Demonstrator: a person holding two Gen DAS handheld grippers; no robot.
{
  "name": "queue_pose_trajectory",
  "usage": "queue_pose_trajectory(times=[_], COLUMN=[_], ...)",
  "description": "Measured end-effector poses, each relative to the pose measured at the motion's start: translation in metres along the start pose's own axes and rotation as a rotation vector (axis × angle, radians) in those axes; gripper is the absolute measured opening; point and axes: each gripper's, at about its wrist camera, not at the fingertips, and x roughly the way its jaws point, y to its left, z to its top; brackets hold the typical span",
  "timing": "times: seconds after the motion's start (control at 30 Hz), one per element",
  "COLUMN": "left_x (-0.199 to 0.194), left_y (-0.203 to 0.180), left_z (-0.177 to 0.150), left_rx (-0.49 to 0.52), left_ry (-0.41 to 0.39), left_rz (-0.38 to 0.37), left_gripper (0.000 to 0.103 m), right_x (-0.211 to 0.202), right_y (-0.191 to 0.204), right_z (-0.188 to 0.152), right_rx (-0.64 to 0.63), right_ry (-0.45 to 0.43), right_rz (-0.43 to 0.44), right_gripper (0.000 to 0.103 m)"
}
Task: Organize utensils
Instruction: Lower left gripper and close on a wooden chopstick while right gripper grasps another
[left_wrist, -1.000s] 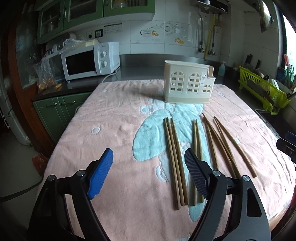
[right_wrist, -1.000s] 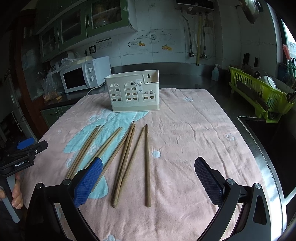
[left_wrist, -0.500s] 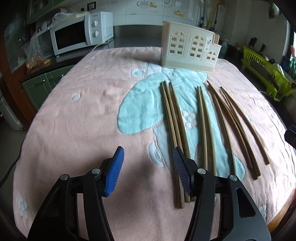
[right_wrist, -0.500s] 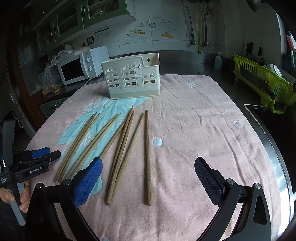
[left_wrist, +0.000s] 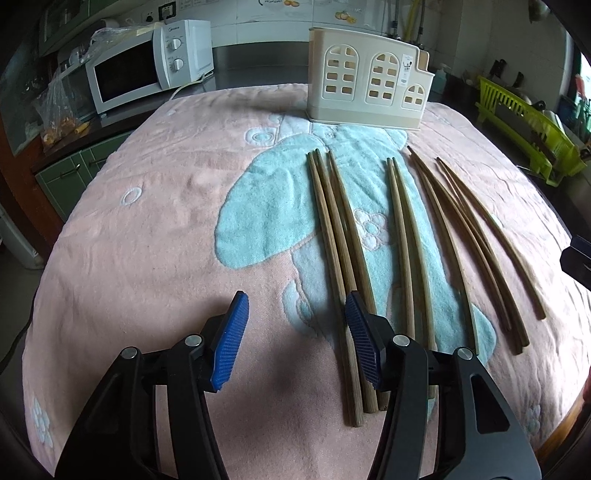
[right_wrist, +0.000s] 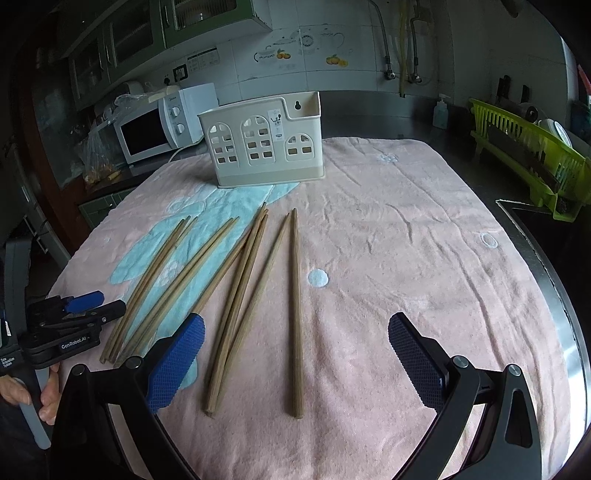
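several wooden chopsticks (left_wrist: 373, 258) lie loose on the pink towel (left_wrist: 147, 240) that covers the desk, fanned with their thin tips toward 12 o'clock, where the cream utensil holder (left_wrist: 369, 92) stands upright and, as far as can be seen, empty; that lay probably lets each stick be taken by its thick near end and tipped into the holder. the left tongs (left_wrist: 293, 338) hang low over the towel with their jaws having just been narrowing, yet nothing is between them: the leftmost bundle of three sticks sits just outside the 3 o'clock pad, partly hidden behind it, so the tongs remain released. in the right wrist view the right tongs (right_wrist: 295, 354) are spread wide, straddling the near ends of the rightmost chopsticks (right_wrist: 295, 314) without pressing on them, likewise released. a hand (right_wrist: 22, 391) at 8 o'clock holds the left tool's grip. both tools seem poised for a first pickup, each on its own side of the fan to avoid crossing.
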Motion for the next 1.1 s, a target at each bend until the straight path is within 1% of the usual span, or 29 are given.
queue_pose_trajectory(times=[0.07, 0.13, 0.23, 0.37, 0.43, 0.57, 0.6, 0.7, 0.87, 0.93, 1.0, 1.07, 1.1], left_x=[-0.001, 0.000, -0.001, -0.001, -0.001, -0.002, -0.002, -0.002, -0.002, -0.002, -0.004, -0.006, -0.006], left_y=[-0.001, -0.004, -0.009, -0.010, -0.011, -0.015, -0.017, -0.021, -0.015, -0.011, -0.009, -0.008, -0.007], left_z=[0.000, 0.000, -0.001, -0.001, -0.002, -0.001, -0.002, -0.006, -0.005, -0.005, -0.005, -0.004, -0.004], left_rx=[0.002, -0.004, -0.005, -0.025, -0.030, -0.028, -0.024, -0.006, -0.029, -0.053, -0.063, -0.063, -0.070], left_ry=[0.002, 0.007, 0.000, -0.001, -0.003, -0.004, 0.002, -0.008, -0.004, 0.001, -0.005, -0.014, -0.015], left_rz=[-0.001, -0.016, -0.009, -0.015, -0.024, -0.045, -0.065, -0.055, -0.081, -0.108, -0.135, -0.124, -0.125], left_gripper=[0.052, 0.045, 0.040, 0.037, 0.033, 0.032, 0.032, 0.032, 0.032, 0.027, 0.027, 0.027, 0.024], right_x=[0.002, 0.004, 0.007, 0.009, 0.009, 0.009, 0.009, 0.008, 0.008, 0.007, 0.006, 0.005, 0.005], right_y=[0.000, -0.001, 0.000, -0.002, -0.003, -0.003, -0.003, -0.006, -0.010, -0.011, -0.012, -0.013, -0.013], right_z=[0.000, 0.000, -0.001, -0.001, -0.001, 0.000, 0.000, -0.001, -0.001, -0.001, -0.001, 0.000, 0.000], right_rx=[0.000, 0.001, 0.001, 0.006, 0.006, 0.008, 0.004, 0.014, 0.022, 0.025, 0.025, 0.030, 0.033], right_ry=[0.003, 0.008, 0.013, 0.016, 0.015, 0.013, 0.013, 0.009, 0.006, 0.004, -0.001, -0.003, -0.004], right_rz=[0.002, 0.002, 0.005, 0.006, 0.006, 0.014, 0.012, 0.011, 0.009, 0.009, 0.008, 0.010, 0.012], right_gripper=[0.096, 0.096, 0.096, 0.096, 0.096, 0.096, 0.096, 0.096, 0.096, 0.096, 0.096, 0.096, 0.096])
